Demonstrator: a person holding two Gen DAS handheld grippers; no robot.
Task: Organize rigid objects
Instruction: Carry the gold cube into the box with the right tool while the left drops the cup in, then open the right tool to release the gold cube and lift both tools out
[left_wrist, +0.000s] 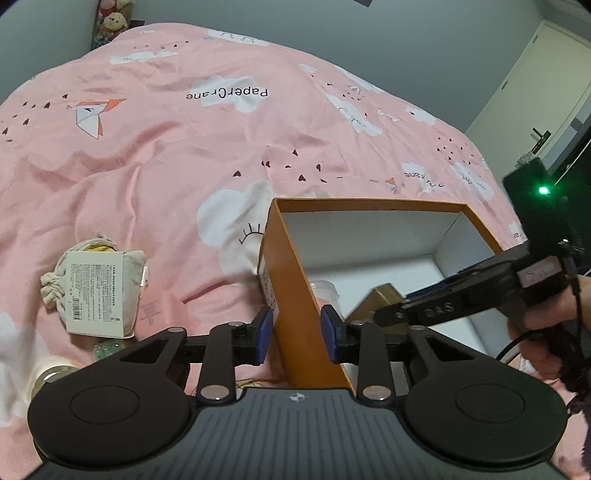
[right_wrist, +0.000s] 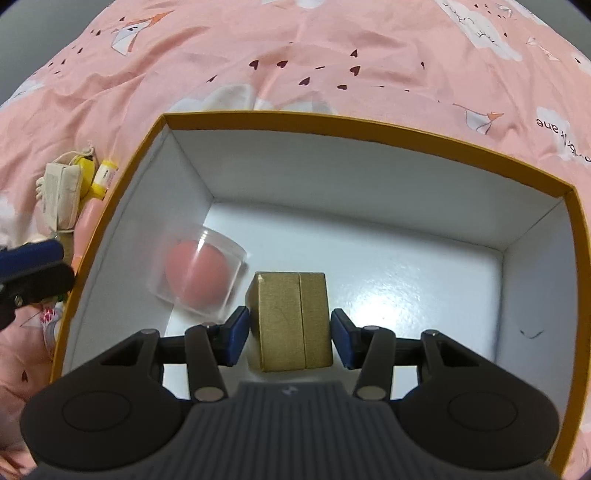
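Note:
An orange box (left_wrist: 369, 202) with a white inside lies open on the pink bedcover. My left gripper (left_wrist: 297, 332) straddles its near left wall, one blue pad outside and one inside, both against the card. Inside the box, my right gripper (right_wrist: 290, 338) points down, shut on a small gold box (right_wrist: 291, 321) that is at or just above the white floor. A clear cup holding a pink sponge (right_wrist: 201, 275) lies beside it to the left. In the left wrist view, the right gripper (left_wrist: 384, 314) reaches in from the right over the gold box (left_wrist: 380, 295).
Left of the box lie a cloth pouch with a printed label (left_wrist: 96, 291), a yellow tube (right_wrist: 105, 177) and a pink bottle (right_wrist: 88, 218). The pink bedcover (left_wrist: 184, 147) stretches far behind. A door (left_wrist: 543, 110) stands at the right, and plush toys (left_wrist: 112, 22) at the far left.

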